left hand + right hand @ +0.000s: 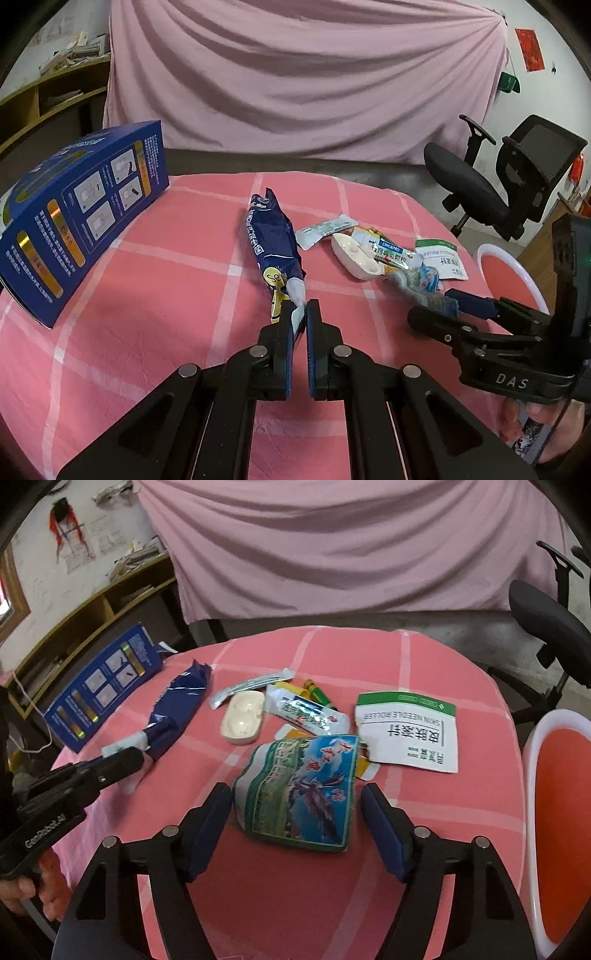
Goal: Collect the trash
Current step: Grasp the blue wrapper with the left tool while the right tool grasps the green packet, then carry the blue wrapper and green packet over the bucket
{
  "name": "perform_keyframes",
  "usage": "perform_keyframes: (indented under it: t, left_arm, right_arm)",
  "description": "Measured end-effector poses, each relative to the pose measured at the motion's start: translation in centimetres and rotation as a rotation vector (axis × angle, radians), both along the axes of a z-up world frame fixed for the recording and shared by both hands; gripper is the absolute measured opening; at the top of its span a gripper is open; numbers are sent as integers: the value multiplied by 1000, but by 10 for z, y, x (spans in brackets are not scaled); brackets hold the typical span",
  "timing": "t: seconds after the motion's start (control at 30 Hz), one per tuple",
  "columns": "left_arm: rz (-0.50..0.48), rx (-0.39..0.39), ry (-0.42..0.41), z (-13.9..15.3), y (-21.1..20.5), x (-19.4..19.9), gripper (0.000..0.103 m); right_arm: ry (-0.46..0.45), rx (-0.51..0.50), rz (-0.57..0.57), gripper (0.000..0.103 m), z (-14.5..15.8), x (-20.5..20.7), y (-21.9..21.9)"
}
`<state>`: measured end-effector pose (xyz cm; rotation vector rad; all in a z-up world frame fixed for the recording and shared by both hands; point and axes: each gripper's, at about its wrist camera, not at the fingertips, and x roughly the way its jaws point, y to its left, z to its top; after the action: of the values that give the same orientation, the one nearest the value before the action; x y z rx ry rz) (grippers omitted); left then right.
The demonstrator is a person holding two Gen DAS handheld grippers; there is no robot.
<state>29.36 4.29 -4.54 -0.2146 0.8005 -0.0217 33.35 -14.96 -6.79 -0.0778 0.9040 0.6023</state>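
Two wrappers between gripper pads

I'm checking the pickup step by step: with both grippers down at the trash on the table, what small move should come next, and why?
Probably close the right gripper on the green and blue packet. The packet lies between its open jaws, which do not yet press on it. The left gripper is already shut on the end of the dark blue wrapper, so that piece needs no further grip.

Soft, even indoor light; fisheye-bent, dark-cornered edges; slight blur.
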Motion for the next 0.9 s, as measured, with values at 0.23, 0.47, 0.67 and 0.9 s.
perform_keyframes:
  t: [0.23,0.47,0.67,0.9]
  left_arm:
    - [3,14,1,0,-5,2,4]
    - [52,86,-51,7,-13,-9,4]
    - [64,192,-230,27,-36,-36,4]
    - [29,187,-408,55,-58,-58,4]
  right_arm:
    - [0,-12,-19,65,0,2,-2]
    - [-22,74,-6,62,7,-3,-11]
    - [-156,243,-41,62,30,-22,-42]
    - [-418,393,-100,62,61,-57,-84]
